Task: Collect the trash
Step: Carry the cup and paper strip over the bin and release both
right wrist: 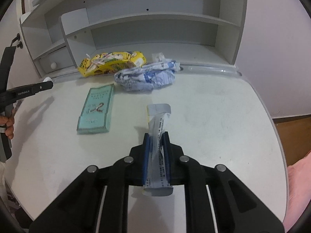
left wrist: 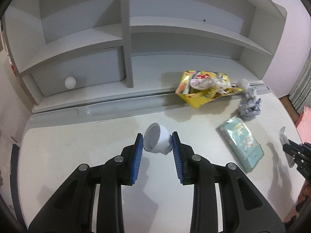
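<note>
With my left claw [left wrist: 157, 142] clamped on the white cap [left wrist: 157, 140] and my right claw [right wrist: 157, 141] pinched on a paper sachet [right wrist: 158, 134], both are full. Yellow bag [left wrist: 202, 89], the likely drop spot, lies ahead-right of the cap, nearer my left.

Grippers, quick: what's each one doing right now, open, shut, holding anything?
Left gripper: shut on the white cap, held off the desk.
Right gripper: shut on the crumpled paper wrapper.
</note>
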The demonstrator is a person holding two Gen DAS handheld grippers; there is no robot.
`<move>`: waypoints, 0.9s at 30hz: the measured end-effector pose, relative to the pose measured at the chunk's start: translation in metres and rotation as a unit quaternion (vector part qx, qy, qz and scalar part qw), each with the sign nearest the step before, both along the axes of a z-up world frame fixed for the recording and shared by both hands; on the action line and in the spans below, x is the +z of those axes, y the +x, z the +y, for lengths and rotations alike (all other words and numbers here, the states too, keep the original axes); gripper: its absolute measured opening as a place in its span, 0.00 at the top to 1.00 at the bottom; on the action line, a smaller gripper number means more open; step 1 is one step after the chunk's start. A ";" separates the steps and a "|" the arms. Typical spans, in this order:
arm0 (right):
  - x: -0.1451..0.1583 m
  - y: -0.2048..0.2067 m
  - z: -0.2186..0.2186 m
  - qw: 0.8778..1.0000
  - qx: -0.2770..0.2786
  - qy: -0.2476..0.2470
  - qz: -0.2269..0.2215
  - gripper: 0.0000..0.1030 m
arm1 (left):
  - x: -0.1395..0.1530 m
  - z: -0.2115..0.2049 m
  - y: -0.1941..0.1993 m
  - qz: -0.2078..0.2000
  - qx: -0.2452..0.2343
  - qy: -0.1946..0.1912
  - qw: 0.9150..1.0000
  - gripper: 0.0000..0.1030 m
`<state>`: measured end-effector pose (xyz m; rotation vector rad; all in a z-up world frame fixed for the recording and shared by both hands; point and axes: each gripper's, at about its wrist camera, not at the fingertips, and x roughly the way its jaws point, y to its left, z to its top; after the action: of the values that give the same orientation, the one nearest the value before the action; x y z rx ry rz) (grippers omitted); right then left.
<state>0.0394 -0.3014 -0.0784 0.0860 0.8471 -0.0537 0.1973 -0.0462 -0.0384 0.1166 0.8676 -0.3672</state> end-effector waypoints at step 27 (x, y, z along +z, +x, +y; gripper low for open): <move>-0.117 -0.335 -0.290 0.935 -0.275 0.211 0.077 0.86 | -0.074 -0.432 -0.419 0.064 -0.601 0.085 0.792 0.71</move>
<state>-0.2954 -0.5913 -0.1955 0.7318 0.9600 -0.4093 -0.2221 -0.4777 -0.1126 0.8464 0.8677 -1.5102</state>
